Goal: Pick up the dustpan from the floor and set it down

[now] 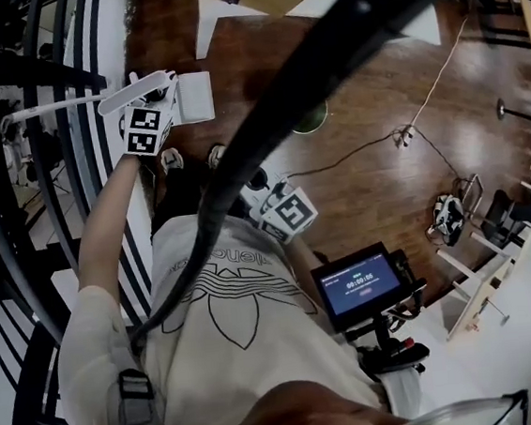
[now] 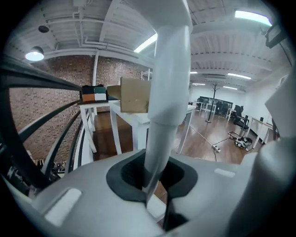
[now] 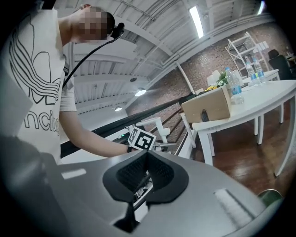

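The left hand-held gripper [image 2: 155, 185] is clamped on the dustpan [image 1: 195, 97] handle [image 2: 169, 92] above the floor [image 1: 376, 101]; the right hand-held gripper [image 3: 138, 183] is closed, holding nothing.

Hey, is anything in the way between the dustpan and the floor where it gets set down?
Nothing visible does. The left gripper is shut on the dustpan handle, and the wooden floor near it looks bare; the person's shoes and a white table leg sit off to the sides.
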`<state>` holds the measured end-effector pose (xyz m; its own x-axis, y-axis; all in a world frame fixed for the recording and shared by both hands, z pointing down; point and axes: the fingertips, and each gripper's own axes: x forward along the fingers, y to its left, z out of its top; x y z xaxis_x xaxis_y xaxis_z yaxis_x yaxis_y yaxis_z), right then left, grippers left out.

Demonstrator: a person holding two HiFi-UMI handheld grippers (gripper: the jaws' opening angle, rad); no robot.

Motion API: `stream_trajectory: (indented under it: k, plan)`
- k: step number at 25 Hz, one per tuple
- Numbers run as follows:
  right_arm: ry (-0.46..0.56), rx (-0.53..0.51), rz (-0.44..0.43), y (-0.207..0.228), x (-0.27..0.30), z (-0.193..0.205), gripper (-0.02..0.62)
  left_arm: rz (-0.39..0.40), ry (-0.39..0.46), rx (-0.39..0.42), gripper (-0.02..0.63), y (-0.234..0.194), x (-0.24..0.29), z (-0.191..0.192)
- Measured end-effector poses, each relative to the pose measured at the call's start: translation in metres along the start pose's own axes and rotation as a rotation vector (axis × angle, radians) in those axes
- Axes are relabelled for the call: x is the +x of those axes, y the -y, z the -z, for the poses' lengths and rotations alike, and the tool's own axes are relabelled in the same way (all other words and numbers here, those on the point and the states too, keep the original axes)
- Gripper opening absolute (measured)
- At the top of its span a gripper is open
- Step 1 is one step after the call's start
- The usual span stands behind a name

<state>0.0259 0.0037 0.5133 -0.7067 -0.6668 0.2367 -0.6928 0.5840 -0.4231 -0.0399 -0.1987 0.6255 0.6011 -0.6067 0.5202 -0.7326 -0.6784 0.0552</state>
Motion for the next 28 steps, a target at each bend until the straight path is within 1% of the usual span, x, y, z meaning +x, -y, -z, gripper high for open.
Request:
stream_trajectory:
  k: [5,8,11,13,14,15,16,17,18,20,21,22,23,24,26,27,28]
  plan:
    - [-0.029,0.027,0.036,-0.005,-0.009,0.012,0.002,0.030,-0.049,0.000,0.067,0.002,0.025,0.041]
    - [-0.032,0.034,0.039,-0.008,-0.010,0.012,0.002,0.044,-0.089,0.022,0.066,0.002,0.035,0.062]
    - [-0.028,0.028,0.038,-0.010,-0.010,0.009,0.002,0.061,-0.108,0.041,0.067,0.004,0.037,0.073]
    - [-0.025,0.024,0.036,-0.009,-0.009,0.007,0.002,0.076,-0.149,0.054,0.077,0.004,0.039,0.078]
    - [-0.024,0.022,0.035,-0.008,-0.008,0.006,0.002,0.076,-0.186,0.060,0.163,0.005,0.040,0.082]
    - [-0.023,0.020,0.033,-0.007,-0.007,0.005,0.002,0.064,-0.228,0.068,0.283,0.005,0.040,0.086]
    - [-0.024,0.017,0.030,-0.006,-0.006,0.005,0.002,0.037,-0.262,0.074,0.329,0.005,0.036,0.091]
    - [-0.022,0.010,0.026,-0.005,-0.005,0.004,0.002,-0.007,-0.278,0.068,0.340,0.002,0.030,0.095]
    - [-0.015,0.001,0.021,-0.005,-0.004,0.004,0.002,-0.061,-0.274,0.050,0.359,-0.002,0.021,0.098]
    - [0.013,-0.013,0.008,-0.005,-0.001,-0.002,0.002,-0.188,-0.226,0.007,0.380,-0.012,-0.008,0.099]
    - [0.033,-0.017,0.000,-0.006,0.000,-0.009,0.002,-0.258,-0.184,-0.001,0.366,-0.016,-0.028,0.096]
    - [0.056,-0.023,-0.008,-0.008,0.000,-0.018,0.002,-0.311,-0.132,-0.004,0.220,-0.016,-0.049,0.090]
    - [0.078,-0.037,-0.013,-0.011,0.000,-0.027,0.002,-0.321,-0.078,-0.013,0.022,-0.009,-0.070,0.081]
    - [0.096,-0.061,-0.013,-0.013,-0.001,-0.036,0.001,-0.280,-0.036,-0.041,0.021,0.005,-0.088,0.071]
    - [0.114,-0.110,-0.007,-0.018,-0.003,-0.049,0.000,-0.111,0.011,-0.131,0.020,0.045,-0.117,0.045]
    - [0.117,-0.119,-0.007,-0.020,-0.003,-0.054,0.000,-0.028,0.027,-0.162,0.020,0.066,-0.129,0.031]
    - [0.116,-0.124,-0.009,-0.022,-0.003,-0.056,0.000,0.040,0.044,-0.172,0.020,0.084,-0.139,0.017]
